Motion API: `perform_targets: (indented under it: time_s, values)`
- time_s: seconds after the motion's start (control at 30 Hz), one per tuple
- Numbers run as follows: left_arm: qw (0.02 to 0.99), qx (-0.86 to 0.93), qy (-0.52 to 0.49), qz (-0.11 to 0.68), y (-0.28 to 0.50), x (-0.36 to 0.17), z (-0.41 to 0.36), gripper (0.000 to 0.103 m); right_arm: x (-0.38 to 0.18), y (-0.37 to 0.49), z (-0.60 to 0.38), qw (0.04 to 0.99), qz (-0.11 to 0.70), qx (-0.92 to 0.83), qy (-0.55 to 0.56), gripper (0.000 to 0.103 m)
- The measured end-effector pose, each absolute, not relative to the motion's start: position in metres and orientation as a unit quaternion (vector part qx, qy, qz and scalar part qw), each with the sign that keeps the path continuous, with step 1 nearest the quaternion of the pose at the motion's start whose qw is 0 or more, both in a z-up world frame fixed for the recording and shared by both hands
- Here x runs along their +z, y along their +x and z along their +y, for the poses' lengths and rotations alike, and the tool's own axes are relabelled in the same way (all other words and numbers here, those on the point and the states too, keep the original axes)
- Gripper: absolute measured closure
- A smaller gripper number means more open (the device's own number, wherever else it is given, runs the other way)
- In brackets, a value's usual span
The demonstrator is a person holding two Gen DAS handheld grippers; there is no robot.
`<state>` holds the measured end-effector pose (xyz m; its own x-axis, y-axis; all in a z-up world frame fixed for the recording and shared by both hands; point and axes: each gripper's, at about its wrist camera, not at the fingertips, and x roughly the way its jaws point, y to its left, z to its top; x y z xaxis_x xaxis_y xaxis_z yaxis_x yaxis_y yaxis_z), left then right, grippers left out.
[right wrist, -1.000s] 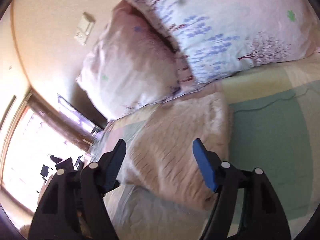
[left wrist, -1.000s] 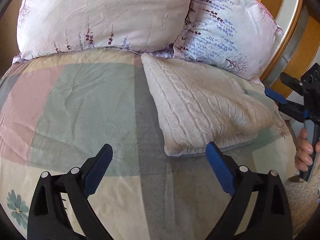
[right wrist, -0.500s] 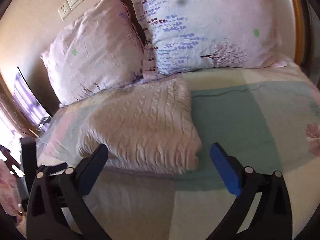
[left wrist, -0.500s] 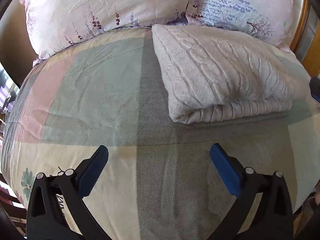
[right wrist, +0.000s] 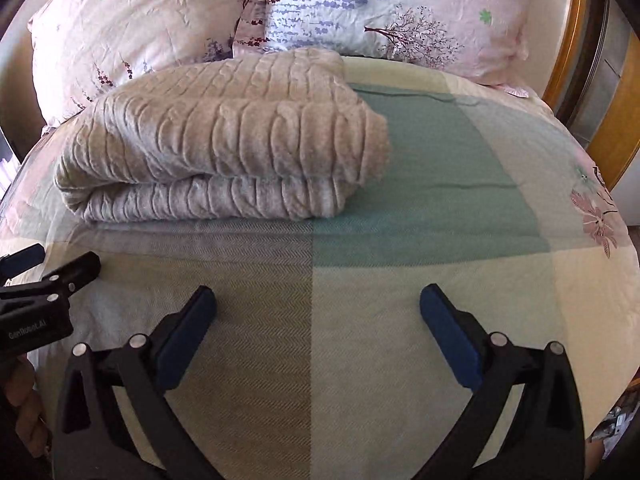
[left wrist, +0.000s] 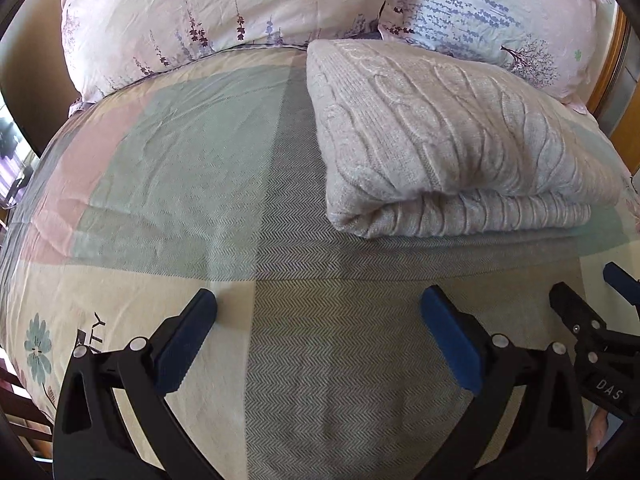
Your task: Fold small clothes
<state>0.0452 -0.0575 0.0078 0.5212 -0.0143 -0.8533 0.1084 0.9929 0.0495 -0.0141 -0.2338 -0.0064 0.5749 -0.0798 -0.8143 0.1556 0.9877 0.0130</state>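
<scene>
A folded cable-knit sweater (left wrist: pixel 452 140) lies on the bed (left wrist: pixel 180 184), at 1 o'clock from the left gripper (left wrist: pixel 318 332) and 11 o'clock from the right gripper (right wrist: pixel 318 330). Both grippers hover spread wide and empty, apart from the sweater, probably because folding looks finished. Pillows (right wrist: pixel 360 12) sit at 12 o'clock.

"das" is printed on the right gripper (left wrist: pixel 618 292) body; "genrobot.ai" is printed on the left gripper (right wrist: pixel 48 262) body.
</scene>
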Motion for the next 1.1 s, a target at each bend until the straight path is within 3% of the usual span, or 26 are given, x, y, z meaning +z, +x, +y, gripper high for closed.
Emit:
perform_targets:
  time_s: [1.1]
  values:
    - [0.871,-0.031,0.047,0.488,0.0471,0.0085,-0.0566,0.001,-0.0057,-0.0151,-0.2339,0.888,0.453,-0.066,0.040,0.002]
